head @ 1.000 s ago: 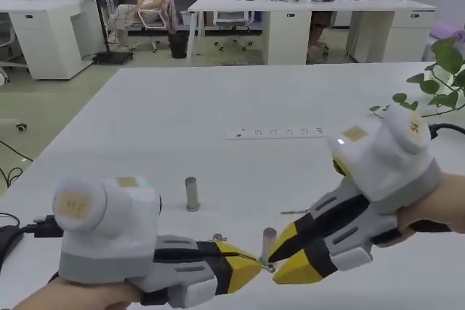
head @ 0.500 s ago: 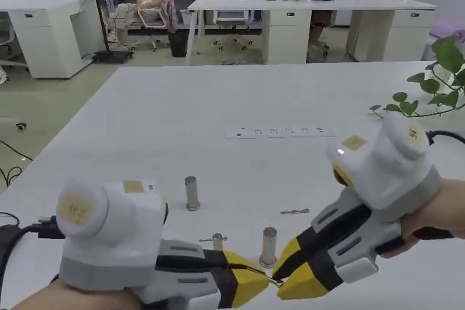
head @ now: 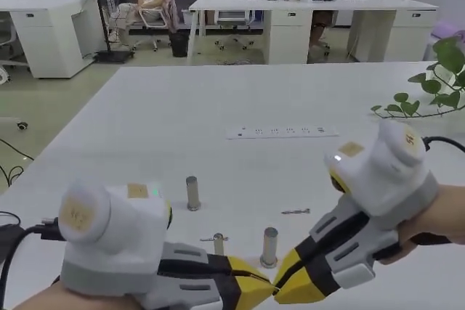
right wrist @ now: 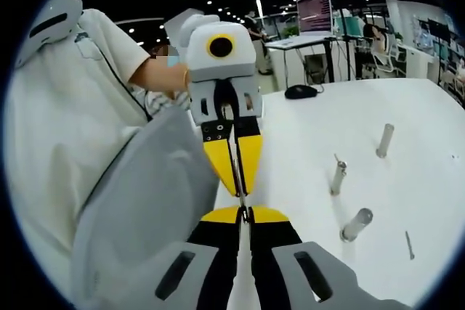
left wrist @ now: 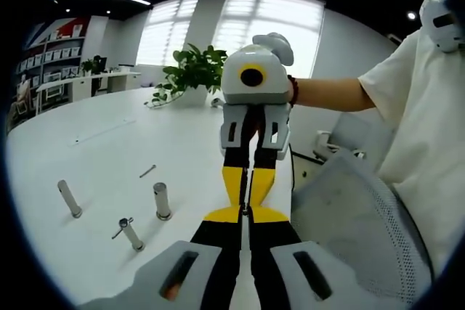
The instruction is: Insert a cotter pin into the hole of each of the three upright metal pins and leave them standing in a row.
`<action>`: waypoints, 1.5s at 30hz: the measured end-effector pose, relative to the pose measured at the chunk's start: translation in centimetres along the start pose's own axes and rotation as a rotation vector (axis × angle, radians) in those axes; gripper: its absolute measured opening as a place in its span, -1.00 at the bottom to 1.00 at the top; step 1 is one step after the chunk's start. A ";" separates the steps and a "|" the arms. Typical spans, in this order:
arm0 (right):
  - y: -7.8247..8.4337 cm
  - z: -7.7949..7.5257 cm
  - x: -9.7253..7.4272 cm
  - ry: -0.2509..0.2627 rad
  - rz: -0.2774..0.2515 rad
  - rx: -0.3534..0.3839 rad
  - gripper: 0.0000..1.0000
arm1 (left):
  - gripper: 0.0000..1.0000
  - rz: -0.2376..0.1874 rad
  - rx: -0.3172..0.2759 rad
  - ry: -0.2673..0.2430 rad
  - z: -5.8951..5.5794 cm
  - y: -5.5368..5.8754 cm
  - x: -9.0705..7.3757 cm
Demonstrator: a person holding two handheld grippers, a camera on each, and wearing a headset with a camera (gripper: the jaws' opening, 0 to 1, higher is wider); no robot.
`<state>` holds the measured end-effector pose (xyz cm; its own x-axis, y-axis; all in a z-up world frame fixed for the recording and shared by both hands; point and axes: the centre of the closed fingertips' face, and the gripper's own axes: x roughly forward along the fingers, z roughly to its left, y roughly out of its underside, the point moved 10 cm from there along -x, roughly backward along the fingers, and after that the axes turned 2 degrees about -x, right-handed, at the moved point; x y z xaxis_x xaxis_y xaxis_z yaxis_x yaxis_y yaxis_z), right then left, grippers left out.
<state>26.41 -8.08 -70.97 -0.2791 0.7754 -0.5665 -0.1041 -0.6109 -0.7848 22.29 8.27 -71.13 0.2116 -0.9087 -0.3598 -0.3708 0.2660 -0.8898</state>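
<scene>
Head view: 1 of 3 done, 2 to go.
Middle metal pin has fitted cotter pin thru it; far pin & near pin bare, all upright on worktop. Spare cotter pin lies loose. Left gripper & right gripper both clenched, tips touching; anything pinched betw. them, can't tell.

Gripper views face-to-face, pins shared
</scene>
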 end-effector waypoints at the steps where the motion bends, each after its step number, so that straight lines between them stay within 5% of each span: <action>1: 0.0 0.1 0.0 -0.001 0.000 -0.008 -0.89 | -0.99 0.001 0.001 -0.001 0.0 0.0 0.0; 15: -0.3 0.3 -0.1 0.054 0.082 -0.103 -0.93 | -0.95 -0.002 0.036 -0.051 -0.1 0.3 0.5; 25: -0.2 -0.5 -1.3 0.136 0.159 -0.105 -0.93 | -0.72 -0.065 0.031 -0.168 0.4 0.6 0.2; 45: 1.2 -3.2 -3.1 0.288 0.322 -0.117 -0.93 | -0.52 -0.048 0.004 -0.410 2.2 1.5 2.6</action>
<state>30.19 -10.71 -70.90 -0.0004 0.5718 -0.8204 0.0575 -0.8190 -0.5709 24.24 7.04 -74.04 0.5718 -0.7169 -0.3989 -0.3486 0.2279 -0.9091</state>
